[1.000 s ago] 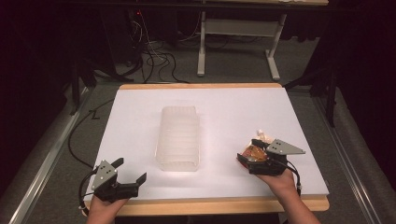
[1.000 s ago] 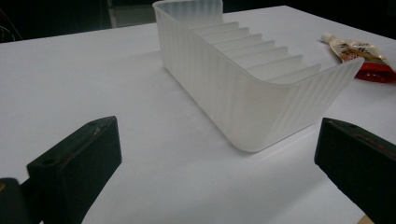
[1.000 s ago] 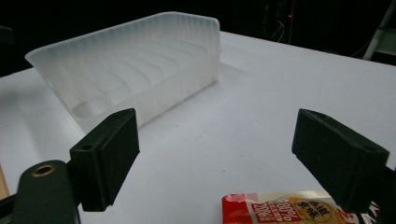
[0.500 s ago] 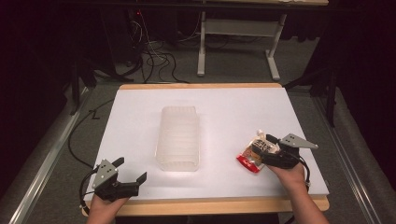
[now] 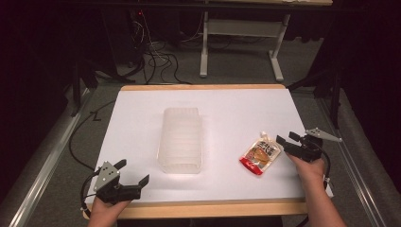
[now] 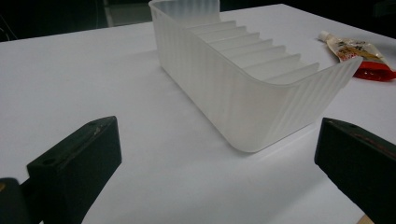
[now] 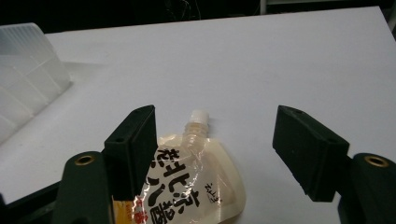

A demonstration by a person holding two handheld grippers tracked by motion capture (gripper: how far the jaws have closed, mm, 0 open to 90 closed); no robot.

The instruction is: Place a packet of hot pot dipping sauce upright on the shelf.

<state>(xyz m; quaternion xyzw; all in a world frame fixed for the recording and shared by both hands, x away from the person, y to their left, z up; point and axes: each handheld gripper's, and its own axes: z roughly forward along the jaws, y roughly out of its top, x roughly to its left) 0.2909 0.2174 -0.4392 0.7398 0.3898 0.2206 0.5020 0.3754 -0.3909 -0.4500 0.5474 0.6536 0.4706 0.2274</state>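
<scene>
Since a second ago the pouch point(image 5: 259, 156) has been let go and now lies flat at right of centre in the high view, right gripper point(image 5: 291, 141) pulled back just beside it, jaws wide and empty. Soft, light and crinkly, probably slippery; best pinched near the capped spout point(image 7: 198, 116). Left gripper point(image 5: 133, 174) is parked lower left, agape, holding nothing. Only the clear bin point(image 5: 181, 138) sits nearby, mid-frame.

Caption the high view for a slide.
Two hand-held grippers, left and right, open over a white table, with a ribbed translucent bin and a spouted pouch lying flat.
</scene>
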